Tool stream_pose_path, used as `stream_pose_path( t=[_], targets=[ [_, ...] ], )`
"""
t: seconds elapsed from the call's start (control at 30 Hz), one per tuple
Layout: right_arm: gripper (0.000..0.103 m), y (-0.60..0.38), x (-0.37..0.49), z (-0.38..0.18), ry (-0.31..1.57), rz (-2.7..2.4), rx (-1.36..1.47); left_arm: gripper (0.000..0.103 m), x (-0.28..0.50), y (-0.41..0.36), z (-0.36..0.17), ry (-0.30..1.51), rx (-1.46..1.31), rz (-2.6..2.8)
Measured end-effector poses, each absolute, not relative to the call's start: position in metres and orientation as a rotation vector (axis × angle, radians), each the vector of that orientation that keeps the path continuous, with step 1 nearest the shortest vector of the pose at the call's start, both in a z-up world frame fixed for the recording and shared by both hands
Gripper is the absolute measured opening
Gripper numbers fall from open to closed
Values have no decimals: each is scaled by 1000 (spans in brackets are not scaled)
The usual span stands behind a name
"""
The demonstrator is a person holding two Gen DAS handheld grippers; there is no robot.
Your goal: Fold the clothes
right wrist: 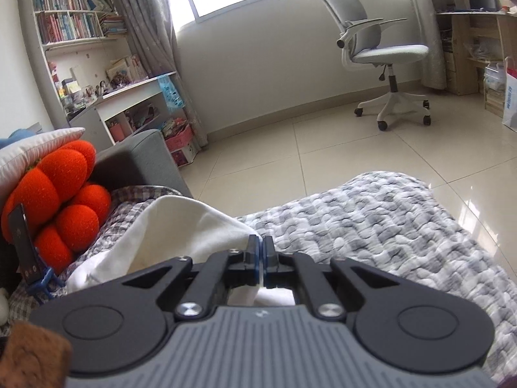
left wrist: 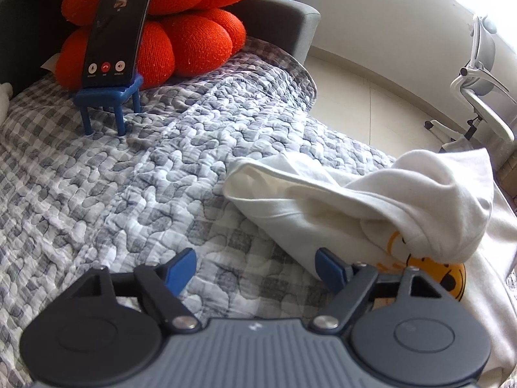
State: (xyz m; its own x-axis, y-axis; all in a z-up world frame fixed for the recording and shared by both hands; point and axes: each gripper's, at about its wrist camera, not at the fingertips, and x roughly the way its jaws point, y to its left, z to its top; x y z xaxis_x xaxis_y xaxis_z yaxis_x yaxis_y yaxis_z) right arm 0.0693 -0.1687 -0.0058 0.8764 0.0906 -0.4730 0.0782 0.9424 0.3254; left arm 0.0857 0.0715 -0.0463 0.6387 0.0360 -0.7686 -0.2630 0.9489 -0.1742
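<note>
Folding has barely begun: the white shirt lies bunched on the bed; right hand-held gripper pinches its edge, left hand-held gripper gapes empty.

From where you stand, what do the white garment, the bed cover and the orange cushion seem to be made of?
White garment with a yellow smiley print: soft matte knit, probably cotton jersey; it drapes in rounded folds. Grey-and-white checked bed cover: quilted fabric, puckered by stitching into pebbly bumps. Orange lobed cushion: a coarse, fuzzy knit or terry-like cloth over stuffing, judging by its nubby surface and plump bulges.
</note>
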Motion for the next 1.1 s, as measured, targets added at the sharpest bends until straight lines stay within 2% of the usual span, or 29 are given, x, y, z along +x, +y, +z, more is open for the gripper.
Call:
stream_pose_path(
  t=[0.13,0.37,0.4,0.43,0.57,0.6,0.63,0.67,0.73,0.77,0.87,1.0,1.1],
  targets=[
    [0,-188,67,-8,493,-82,341,72,87,70,-46,862,-282,159],
    [0,-226,63,-12,503,-155,404,56,90,72,-51,872,-331,122],
    [3,-228,63,-13,511,-139,423,55,91,72,-51,869,-342,123],
    [10,-230,63,-14,520,-123,441,55,91,73,-52,866,-352,124],
    [15,-219,63,-13,554,-28,463,55,92,73,-51,856,-379,133],
    [27,-215,64,-14,561,-8,464,55,92,73,-50,852,-380,132],
    [48,-211,63,-13,561,6,462,55,92,72,-49,848,-381,132],
    [55,-206,63,-13,559,22,459,55,91,72,-47,844,-382,131],
    [57,-196,62,-10,554,65,439,55,91,71,-44,834,-382,129],
    [57,-190,62,-10,559,82,430,51,91,73,-42,833,-395,120],
    [57,-179,63,-9,571,142,414,32,90,77,-35,838,-473,66],
    [57,-166,70,-14,605,174,385,30,86,79,-27,854,-686,-127],
    [57,-160,74,-20,632,188,386,30,87,67,-19,832,-724,-205]
  ],
)
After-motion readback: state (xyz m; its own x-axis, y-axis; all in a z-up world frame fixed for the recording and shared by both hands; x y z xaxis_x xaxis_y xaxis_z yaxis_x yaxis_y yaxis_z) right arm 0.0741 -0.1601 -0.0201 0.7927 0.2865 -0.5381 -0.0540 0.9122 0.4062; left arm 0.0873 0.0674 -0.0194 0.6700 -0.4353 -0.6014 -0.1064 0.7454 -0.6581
